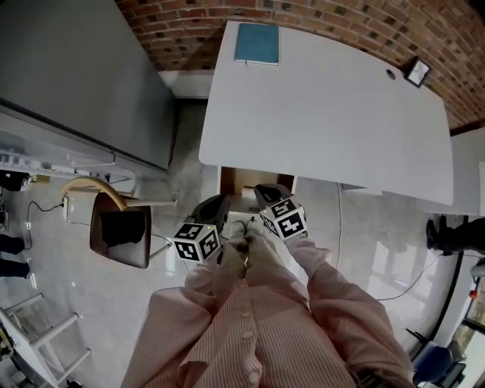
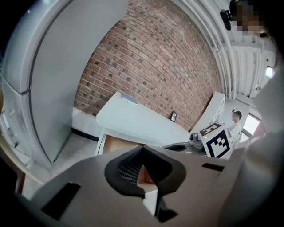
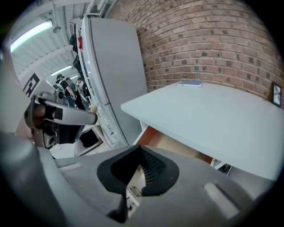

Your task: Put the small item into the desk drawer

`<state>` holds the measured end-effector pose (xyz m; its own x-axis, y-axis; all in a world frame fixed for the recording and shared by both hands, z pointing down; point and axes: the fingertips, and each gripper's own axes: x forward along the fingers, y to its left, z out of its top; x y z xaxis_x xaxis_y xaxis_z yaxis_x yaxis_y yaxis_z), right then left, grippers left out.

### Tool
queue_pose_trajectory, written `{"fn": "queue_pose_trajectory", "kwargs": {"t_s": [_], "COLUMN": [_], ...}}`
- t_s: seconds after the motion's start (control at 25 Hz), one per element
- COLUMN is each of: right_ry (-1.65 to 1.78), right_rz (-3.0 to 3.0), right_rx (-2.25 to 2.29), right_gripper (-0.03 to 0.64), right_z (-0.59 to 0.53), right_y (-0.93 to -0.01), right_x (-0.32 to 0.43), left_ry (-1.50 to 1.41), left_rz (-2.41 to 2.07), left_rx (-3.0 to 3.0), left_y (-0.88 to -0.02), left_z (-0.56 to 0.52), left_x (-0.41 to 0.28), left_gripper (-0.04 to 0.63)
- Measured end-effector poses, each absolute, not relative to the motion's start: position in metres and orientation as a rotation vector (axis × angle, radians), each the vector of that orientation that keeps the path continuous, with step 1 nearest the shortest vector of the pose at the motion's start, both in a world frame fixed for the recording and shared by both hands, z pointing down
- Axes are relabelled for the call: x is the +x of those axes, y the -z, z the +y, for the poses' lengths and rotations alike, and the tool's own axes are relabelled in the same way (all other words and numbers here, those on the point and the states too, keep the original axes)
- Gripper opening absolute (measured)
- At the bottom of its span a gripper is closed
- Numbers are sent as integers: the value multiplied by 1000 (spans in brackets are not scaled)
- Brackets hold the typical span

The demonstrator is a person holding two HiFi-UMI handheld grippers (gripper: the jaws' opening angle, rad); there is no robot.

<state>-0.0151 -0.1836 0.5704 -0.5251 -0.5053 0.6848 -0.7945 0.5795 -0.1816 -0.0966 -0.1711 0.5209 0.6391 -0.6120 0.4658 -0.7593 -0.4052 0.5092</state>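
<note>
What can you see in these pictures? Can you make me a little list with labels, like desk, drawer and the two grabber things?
desk: white, by a brick wall
notebook: blue, flat on the desk's far left corner
picture frame: small, at the desk's far right corner
drawer: looks pulled out under the desk's near edge, brown inside; contents can't be made out
left gripper: jaws together, nothing visible between them
right gripper: jaws together, nothing visible between them
chair: brown, on the floor left of the desk

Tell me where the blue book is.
Head view: the blue book lies at the far left corner of the white desk, beside the brick wall.
</note>
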Motion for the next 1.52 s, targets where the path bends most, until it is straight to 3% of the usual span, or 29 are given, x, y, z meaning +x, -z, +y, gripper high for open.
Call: {"fn": "queue_pose_trajectory", "kwargs": {"t_s": [0.76,1.52], "right_ry": [-633,-533], "right_rz": [-2530,-2654], "right_rx": [1437,1731], "right_gripper": [6,6], "right_z": [-202,-210], "right_y": [-414,-329], "right_x": [19,66], "left_ry": [-117,26], "left_rz": [-1177,-1387], "left_rx": [2393,2496], "left_y": [-404,-328], "left_z": [-205,-219], "left_x": [-122,-158], "left_gripper": [-2,-2]}}
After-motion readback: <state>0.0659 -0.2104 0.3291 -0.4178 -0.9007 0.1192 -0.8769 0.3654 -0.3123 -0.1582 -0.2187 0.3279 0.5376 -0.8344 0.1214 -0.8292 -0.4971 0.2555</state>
